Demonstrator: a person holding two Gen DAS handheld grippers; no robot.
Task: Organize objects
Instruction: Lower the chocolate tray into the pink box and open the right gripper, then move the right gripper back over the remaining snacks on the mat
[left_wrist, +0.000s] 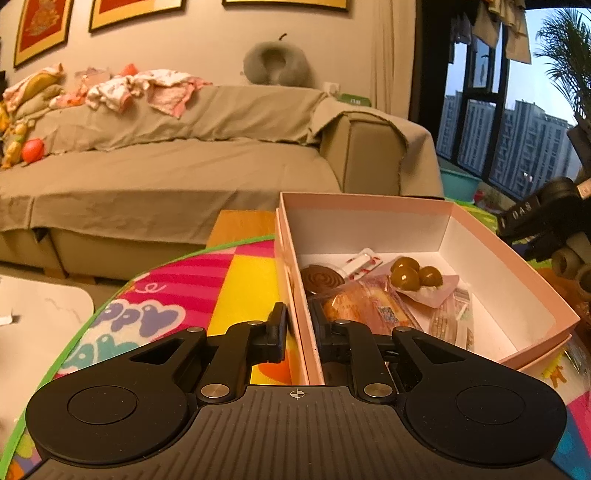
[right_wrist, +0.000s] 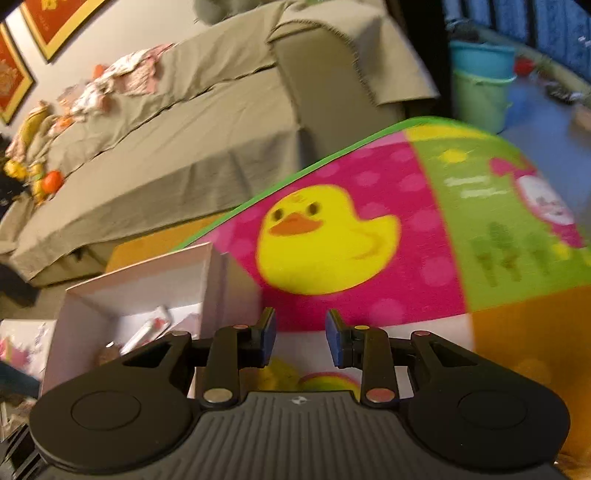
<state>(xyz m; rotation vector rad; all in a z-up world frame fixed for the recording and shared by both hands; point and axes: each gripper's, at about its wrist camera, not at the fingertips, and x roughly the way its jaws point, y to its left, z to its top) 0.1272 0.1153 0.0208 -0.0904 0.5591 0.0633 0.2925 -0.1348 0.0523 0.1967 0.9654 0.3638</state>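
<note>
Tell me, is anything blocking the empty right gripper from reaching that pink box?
Nothing visible does. The right gripper hangs open over the play mat, and the pink box sits just to its left, open-topped. The left gripper pinches its wall.

Pale pink box (left_wrist: 513, 258), white inside. Bright patchwork play mat (right_wrist: 424, 258): pink polka dots, yellow duck (right_wrist: 325, 240), green border. Olive-drab sofa cover (left_wrist: 166, 177).

Matt cardboard box (left_wrist: 509, 266) — glossy printed mat (right_wrist: 369, 221).
</note>
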